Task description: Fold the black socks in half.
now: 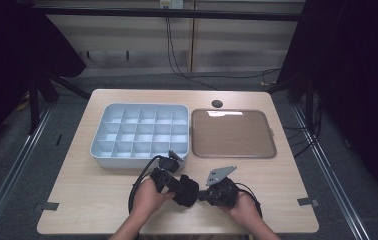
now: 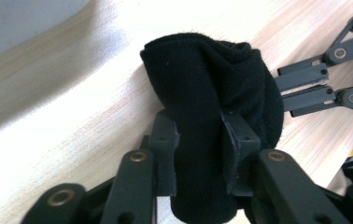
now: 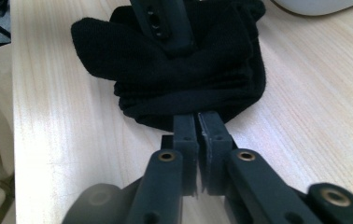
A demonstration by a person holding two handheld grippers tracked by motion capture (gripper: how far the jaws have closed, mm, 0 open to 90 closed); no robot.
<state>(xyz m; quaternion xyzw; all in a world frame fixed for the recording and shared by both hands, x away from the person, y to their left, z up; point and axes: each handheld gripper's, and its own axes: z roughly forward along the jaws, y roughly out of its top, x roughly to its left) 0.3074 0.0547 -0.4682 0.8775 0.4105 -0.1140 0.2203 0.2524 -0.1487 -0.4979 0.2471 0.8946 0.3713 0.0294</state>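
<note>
Black sock (image 2: 212,107) betw. both grippers, L (image 2: 198,140) + R (image 3: 197,123) clamped on.

On the pale wooden counter (image 1: 102,200), a light-blue plastic compartment tray (image 1: 141,134) lies at the rear left, with a brown flat square tray (image 1: 233,133) just beside it on the right. Before them, near the front edge, a bunched black cloth sock (image 1: 187,191) lies between the left gripper (image 1: 169,176) and the right gripper (image 1: 204,195).

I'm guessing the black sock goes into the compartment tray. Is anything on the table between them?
Nothing visible: bare table lies between the black sock and the grey compartment tray. Both grippers, left and right, grip the sock.
</note>
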